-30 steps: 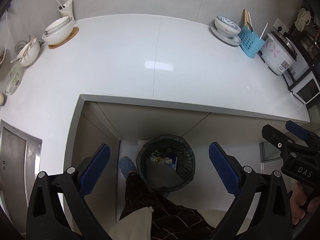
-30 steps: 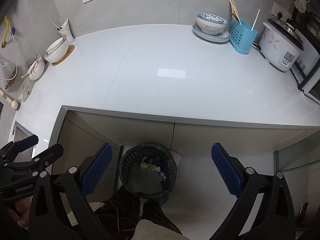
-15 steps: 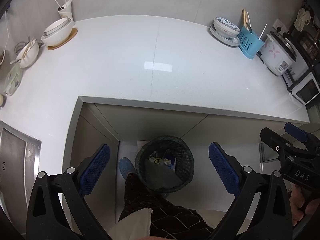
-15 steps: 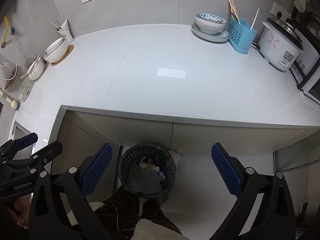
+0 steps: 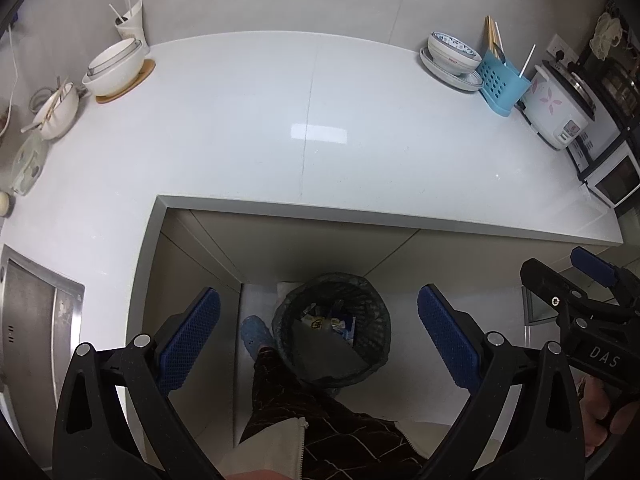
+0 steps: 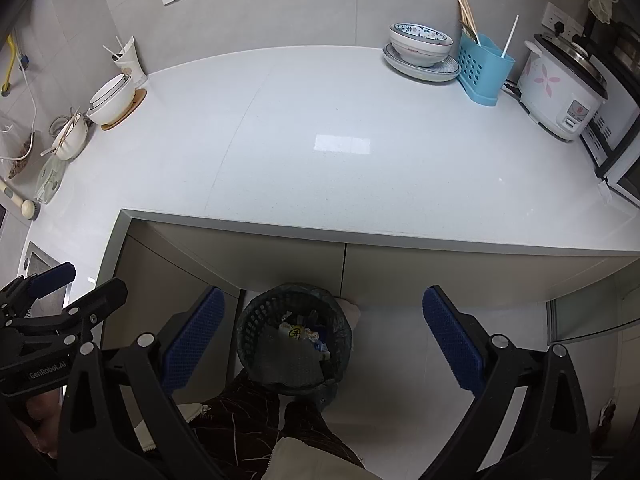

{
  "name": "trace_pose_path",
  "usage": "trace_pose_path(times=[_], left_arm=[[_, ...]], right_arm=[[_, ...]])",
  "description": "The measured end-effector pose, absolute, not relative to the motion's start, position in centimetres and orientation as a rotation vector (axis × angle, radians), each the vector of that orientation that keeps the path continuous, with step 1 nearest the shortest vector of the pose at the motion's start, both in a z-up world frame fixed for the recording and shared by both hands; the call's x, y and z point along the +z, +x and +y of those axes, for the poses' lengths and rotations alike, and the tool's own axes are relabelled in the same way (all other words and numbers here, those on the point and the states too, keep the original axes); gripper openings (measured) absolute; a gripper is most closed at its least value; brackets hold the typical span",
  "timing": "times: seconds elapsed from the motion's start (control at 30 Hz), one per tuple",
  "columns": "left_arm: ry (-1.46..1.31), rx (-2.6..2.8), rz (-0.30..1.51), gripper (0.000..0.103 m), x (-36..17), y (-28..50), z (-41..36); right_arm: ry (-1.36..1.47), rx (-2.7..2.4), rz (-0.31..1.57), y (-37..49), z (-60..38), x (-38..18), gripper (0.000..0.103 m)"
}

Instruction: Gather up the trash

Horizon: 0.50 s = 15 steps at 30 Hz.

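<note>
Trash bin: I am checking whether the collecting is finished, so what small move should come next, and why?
Probably draw both grippers back and stop. The left gripper and right gripper hang open and empty above the trash bin, which already holds wrappers. The counter shows only bowls, a blue utensil holder and a rice cooker, no loose trash.

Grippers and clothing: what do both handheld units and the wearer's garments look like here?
Both the left gripper and the right gripper are black plastic frames with silver bolts and jaws faced in blue textured pads. One body reads "GenRobot.AI", the other "DAS". The person wears dark trousers with thin pale lines, a cream zipped top and a blue shoe.
</note>
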State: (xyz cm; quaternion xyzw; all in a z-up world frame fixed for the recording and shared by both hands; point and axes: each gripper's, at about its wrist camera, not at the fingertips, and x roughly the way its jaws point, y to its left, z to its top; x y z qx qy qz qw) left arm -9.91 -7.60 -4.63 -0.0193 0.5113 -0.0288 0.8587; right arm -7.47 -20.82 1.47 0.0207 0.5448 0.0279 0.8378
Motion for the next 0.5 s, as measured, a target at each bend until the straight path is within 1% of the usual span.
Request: trace_pose_path(times=[0.5], left_arm=[[-0.027,-0.045,1.077,0.097,-4.71,-9.65,-7.75]], right_arm=[[0.051,0.061,1.159,-7.11,-21.08,1.14,0.095]])
